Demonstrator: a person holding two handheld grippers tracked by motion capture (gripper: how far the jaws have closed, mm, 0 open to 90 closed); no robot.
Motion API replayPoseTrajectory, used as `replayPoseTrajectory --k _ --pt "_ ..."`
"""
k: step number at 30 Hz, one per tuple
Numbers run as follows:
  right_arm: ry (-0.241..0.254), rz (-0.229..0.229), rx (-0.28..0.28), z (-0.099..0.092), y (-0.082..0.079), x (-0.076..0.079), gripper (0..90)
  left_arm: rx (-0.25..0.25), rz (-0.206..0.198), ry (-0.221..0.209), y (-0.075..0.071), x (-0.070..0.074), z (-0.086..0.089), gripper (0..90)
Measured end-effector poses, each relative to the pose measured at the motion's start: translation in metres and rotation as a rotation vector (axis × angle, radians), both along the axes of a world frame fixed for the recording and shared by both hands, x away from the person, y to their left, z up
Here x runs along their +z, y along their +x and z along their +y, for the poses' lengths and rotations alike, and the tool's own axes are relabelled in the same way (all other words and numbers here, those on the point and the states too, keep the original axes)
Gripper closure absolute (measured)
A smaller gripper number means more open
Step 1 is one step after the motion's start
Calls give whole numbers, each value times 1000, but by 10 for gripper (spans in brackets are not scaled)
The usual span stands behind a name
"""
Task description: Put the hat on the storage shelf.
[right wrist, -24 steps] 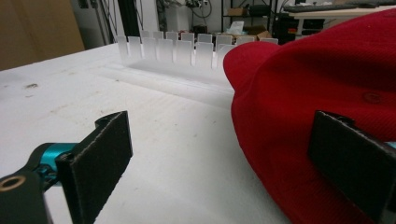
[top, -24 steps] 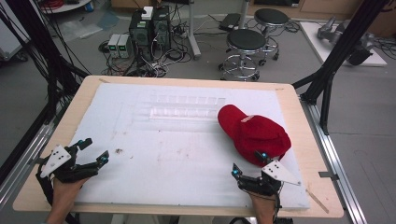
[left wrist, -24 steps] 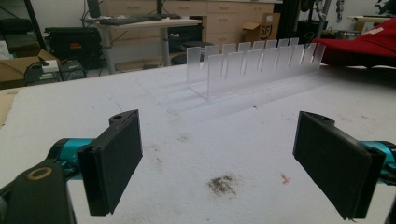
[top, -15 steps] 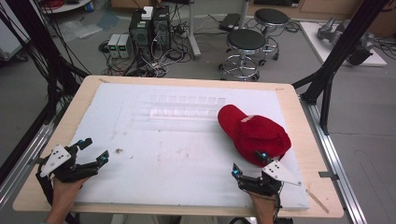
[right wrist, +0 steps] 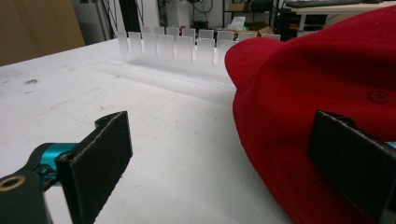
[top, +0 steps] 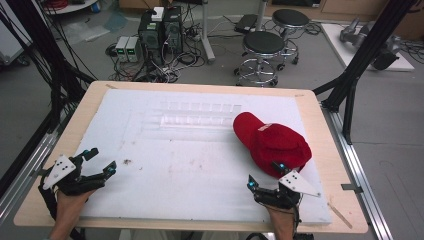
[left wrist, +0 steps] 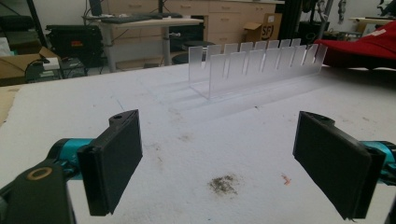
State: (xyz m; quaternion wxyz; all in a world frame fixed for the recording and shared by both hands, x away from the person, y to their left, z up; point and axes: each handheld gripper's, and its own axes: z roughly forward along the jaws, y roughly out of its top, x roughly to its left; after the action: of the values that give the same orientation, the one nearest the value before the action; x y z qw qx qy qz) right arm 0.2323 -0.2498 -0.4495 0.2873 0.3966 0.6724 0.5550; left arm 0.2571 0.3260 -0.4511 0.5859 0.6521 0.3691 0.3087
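Clearly my right gripper (top: pixel 266 179), jaws wide like the left gripper (top: pixel 98 163), should pinch the soft, light red cap (top: pixel 272 142) by its brim near the bench's right edge.

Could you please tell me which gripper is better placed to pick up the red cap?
Probably the right gripper: open, right beside the red cap. The left gripper sits at the table's far corner.

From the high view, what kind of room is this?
Likely a robotics lab or data-collection workshop: black rig frame around the foam-topped table, computers with tangled cables on the floor, lab stools behind.
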Motion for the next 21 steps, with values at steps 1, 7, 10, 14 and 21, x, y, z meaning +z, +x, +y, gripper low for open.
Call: replayPoseTrajectory --k 1,7,10,14,21 --pt "0 0 0 0 0 0 53 0 -1 2 0 0 0 159" --pt "-18 6 -5 2 1 1 53 2 -5 1 0 0 0 160" --pt "-10 4 3 3 0 5 53 4 -2 2 0 0 0 160" --pt "12 -11 28 3 -2 17 53 0 -2 6 0 0 0 160" --pt "6 -30 35 1 -1 39 53 2 -2 11 0 0 -1 160"
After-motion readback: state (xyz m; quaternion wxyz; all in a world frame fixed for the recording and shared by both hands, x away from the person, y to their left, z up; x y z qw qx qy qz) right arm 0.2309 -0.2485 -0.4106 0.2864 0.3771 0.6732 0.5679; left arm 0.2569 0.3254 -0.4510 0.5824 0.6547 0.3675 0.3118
